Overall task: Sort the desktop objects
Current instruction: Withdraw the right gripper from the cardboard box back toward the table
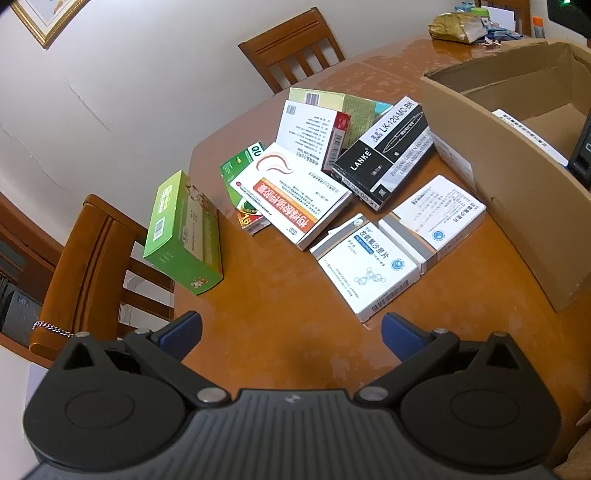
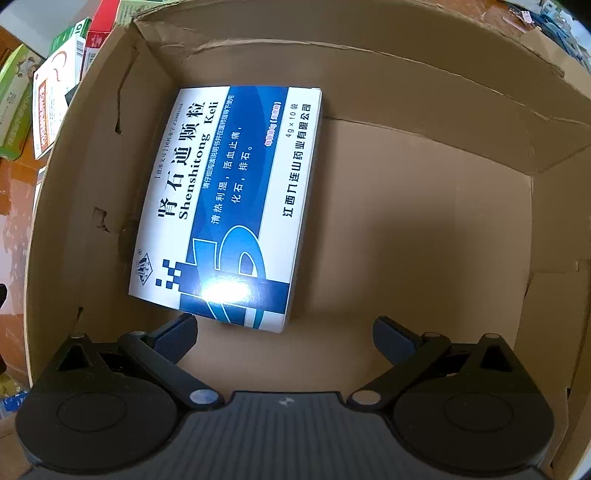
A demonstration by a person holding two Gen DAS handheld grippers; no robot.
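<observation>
Left claw [image 1: 291, 332]: fingers spread wide, nothing between them. It hangs above a bare stretch of the wooden counter [image 1: 280, 295], clear of every item.

Right claw [image 2: 284, 332]: fingers spread wide, nothing between them. It is inside the cardboard box [image 2: 424, 184], above the box floor.

Cardboard box: open top, standing at the right side of the counter in the left wrist view. One item lies flat on its floor, a blue and white medicine box [image 2: 229, 199] marked "Shenshitong Keli". This item sits against the box's left wall; its near corner is just beside the right claw's left finger. Whether the two touch cannot be told.

Items on the counter, outside the cardboard box:
- A green carton [image 1: 184, 236] stands on edge at the counter's left edge, beside a wooden chair [image 1: 88, 266].
- Two white and blue packets lie flat side by side, touching: one nearer the left claw [image 1: 365, 266], one nearer the cardboard box [image 1: 439, 218].
- A white packet with an orange band [image 1: 291, 192] lies tilted on a small green packet [image 1: 240, 173].
- A black "LANKE" pen box [image 1: 384, 155] lies just beside the cardboard box wall and rests partly on other packets.
- A white packet with a red end [image 1: 314, 136] and a pale green packet [image 1: 332, 103] lean behind the pile.

A second wooden chair [image 1: 295, 48] stands at the counter's far edge. A gold bag [image 1: 454, 26] lies near the far right corner.
</observation>
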